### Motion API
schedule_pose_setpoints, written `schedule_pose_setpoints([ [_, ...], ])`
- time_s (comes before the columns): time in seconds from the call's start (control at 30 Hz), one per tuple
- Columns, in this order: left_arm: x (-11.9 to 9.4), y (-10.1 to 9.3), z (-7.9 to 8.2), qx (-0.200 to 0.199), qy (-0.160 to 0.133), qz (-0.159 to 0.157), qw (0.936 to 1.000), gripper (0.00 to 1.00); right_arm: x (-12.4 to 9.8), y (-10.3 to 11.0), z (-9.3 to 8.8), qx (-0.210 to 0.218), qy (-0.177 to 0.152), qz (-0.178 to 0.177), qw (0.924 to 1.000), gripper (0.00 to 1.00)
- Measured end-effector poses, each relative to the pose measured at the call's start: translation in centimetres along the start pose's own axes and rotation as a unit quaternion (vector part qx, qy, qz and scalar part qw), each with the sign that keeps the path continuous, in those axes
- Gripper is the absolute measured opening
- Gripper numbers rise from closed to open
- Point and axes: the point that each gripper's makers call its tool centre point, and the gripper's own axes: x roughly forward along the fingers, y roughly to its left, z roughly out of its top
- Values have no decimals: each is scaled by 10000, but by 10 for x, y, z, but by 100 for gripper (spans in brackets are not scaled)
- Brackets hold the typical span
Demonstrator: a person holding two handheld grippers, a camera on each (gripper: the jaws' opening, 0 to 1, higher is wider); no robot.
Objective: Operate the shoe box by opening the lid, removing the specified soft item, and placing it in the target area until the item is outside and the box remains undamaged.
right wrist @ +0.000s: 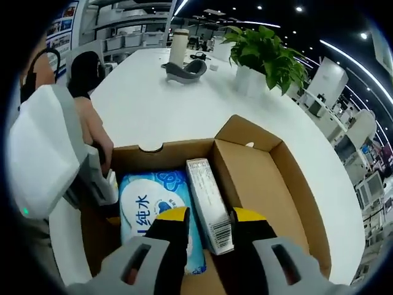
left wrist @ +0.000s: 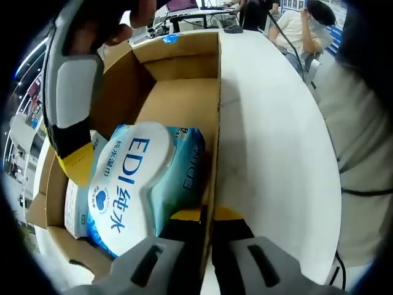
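An open brown shoe box (left wrist: 184,61) (right wrist: 270,178) sits on a white table. Inside lies a soft blue wet-wipes pack (left wrist: 129,184) (right wrist: 147,203) with a white lid printed "EDI". A slim white carton (right wrist: 206,190) (left wrist: 73,206) lies beside the pack. My left gripper (left wrist: 207,215) is shut on the box's side wall, one jaw inside and one outside. In the right gripper view it shows at the left (right wrist: 43,153). My right gripper (right wrist: 210,215) hovers open inside the box, its yellow tips either side of the slim carton. It enters the left gripper view at the upper left (left wrist: 73,110).
The white table (left wrist: 276,153) (right wrist: 153,104) spreads wide around the box. A potted plant (right wrist: 264,52), a white cylinder (right wrist: 180,46) and a grey object (right wrist: 184,70) stand at its far end. A person stands close at the table's edge (left wrist: 362,153). Another person (left wrist: 301,27) sits farther off.
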Motion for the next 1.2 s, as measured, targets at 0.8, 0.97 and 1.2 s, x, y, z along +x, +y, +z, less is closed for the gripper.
schedule_pose_setpoints([
  [0.8, 0, 1, 0, -22, 0, -32, 10000, 2, 2, -4, -18, -255, 288, 114, 9992, 15],
  [0.97, 0, 1, 0, -24, 1, -26, 10000, 2, -5, -5, -29, -178, 336, 98, 9992, 15],
  [1.2, 0, 0, 0, -15, 2, -29, 10000, 2, -12, -6, -39, -82, 392, 58, 9992, 15],
])
